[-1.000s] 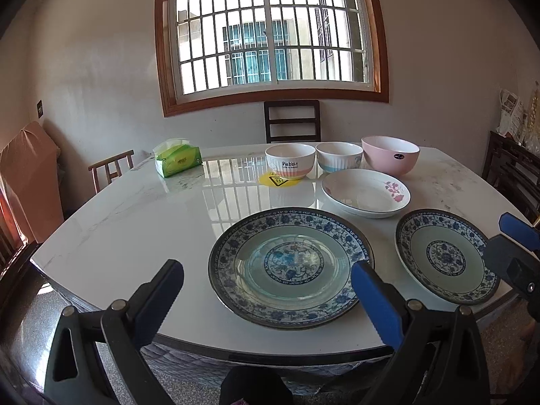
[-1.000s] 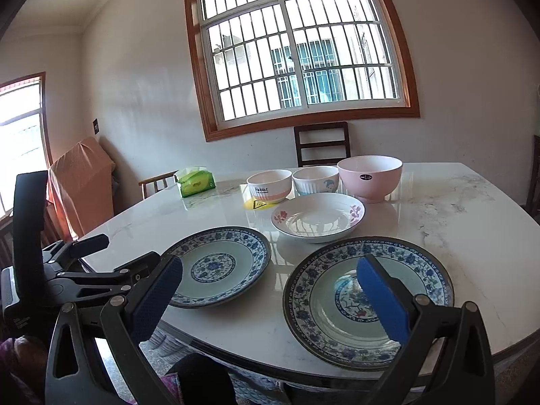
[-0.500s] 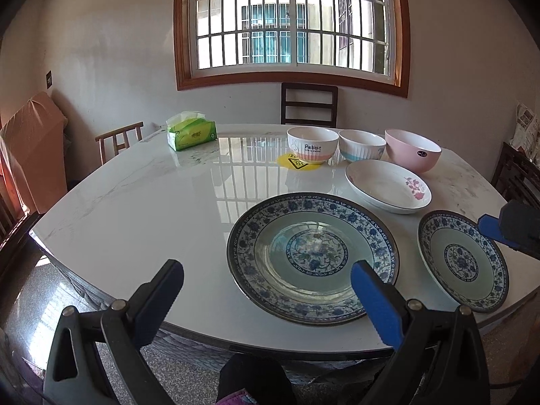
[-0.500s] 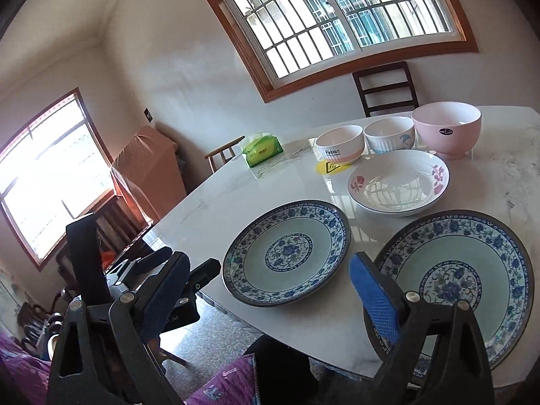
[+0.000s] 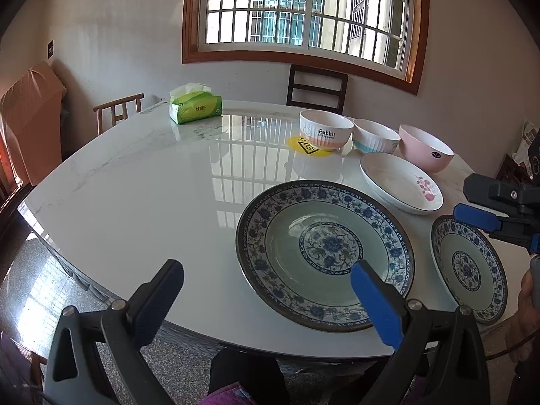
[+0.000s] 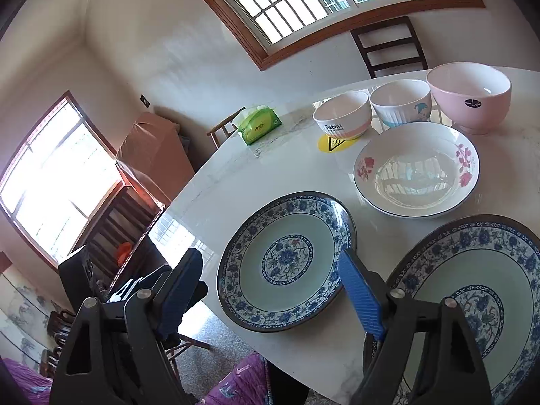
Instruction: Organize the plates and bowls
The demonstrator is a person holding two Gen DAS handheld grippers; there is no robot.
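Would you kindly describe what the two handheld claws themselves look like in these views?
Both are alike: the left claw and right claw each have two black plastic fingers with triangular cut-outs and silver screw heads, tipped with ribbed blue pads. A thin dark cable loops near the person's hand at the left view's right edge. Purple patterned fabric shows beneath them.

**Open counter to my left, dishes crowd the right**

The counter lies bare from its near edge back to the tissue pack. On the right, two blue plates sit side by side, the flowered dish behind them, then three bowls in a close row.
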